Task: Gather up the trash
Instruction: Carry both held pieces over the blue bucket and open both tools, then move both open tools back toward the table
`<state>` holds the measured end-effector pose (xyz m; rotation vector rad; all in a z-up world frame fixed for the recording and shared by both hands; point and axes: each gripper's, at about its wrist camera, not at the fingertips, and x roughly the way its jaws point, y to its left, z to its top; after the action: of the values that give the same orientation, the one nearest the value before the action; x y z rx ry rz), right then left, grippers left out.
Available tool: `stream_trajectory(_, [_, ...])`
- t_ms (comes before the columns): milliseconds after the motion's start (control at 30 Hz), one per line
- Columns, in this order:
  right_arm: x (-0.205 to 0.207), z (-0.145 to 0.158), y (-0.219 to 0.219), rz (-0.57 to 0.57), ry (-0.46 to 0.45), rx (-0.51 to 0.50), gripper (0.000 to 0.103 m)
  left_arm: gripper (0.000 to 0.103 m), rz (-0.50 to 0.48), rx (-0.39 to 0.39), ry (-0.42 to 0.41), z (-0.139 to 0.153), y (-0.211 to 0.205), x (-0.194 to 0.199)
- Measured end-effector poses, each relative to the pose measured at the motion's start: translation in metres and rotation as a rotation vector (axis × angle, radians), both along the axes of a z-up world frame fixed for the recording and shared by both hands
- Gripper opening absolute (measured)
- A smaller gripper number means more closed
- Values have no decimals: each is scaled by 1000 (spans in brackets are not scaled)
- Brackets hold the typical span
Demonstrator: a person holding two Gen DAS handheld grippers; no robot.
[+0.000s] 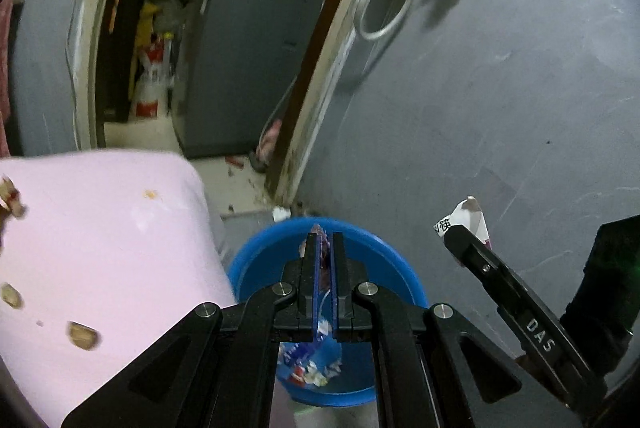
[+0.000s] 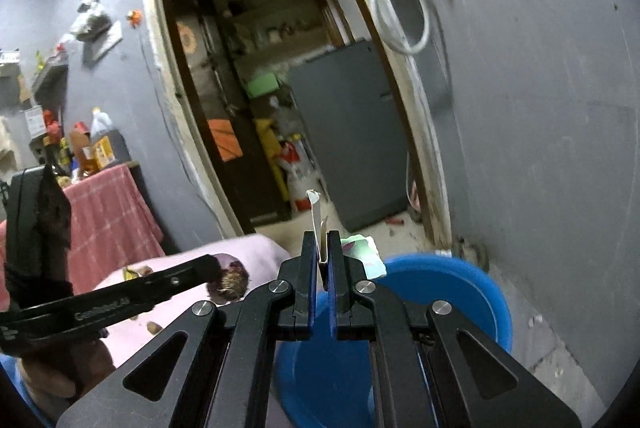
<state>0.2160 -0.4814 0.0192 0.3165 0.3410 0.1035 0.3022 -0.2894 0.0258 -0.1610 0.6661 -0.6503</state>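
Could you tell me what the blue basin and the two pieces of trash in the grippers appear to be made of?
Blue basin: probably moulded plastic, judging by its smooth, uniformly coloured rim.
Blue wrapper in the left gripper: thin printed plastic film, crinkled and glossy.
White sleeve in the right gripper: looks like paper, matte, creased flat, with printed characters.

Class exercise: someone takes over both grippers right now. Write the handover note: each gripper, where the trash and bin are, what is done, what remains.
Left gripper: shut on a blue snack wrapper, over the blue basin.
Right gripper: shut on a white paper sleeve, near the basin's rim.
Done: both pieces picked up.
Left: drop both in the basin; nut shells remain on the pink table.
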Motion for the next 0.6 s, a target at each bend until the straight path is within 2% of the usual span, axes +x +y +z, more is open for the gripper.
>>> stream_trajectory(167, [5, -13, -11, -17, 80, 32, 4, 2, -8, 13, 96, -22, -19, 18])
stream_trajectory(300, [9, -25, -22, -45, 140, 65, 5, 3, 9, 24, 134, -31, -25, 26])
stream_trajectory(433, [10, -30, -28, -51, 163, 99, 8, 4, 5, 54, 148, -35, -32, 31])
stream_trajectory(567, [6, -26, -29, -67, 156, 93, 13, 14, 9, 62, 145, -32, -29, 31])
stream_trajectory(600, [5, -25, -29, -72, 151, 91, 20, 20, 14, 60, 140, -31, -29, 29])
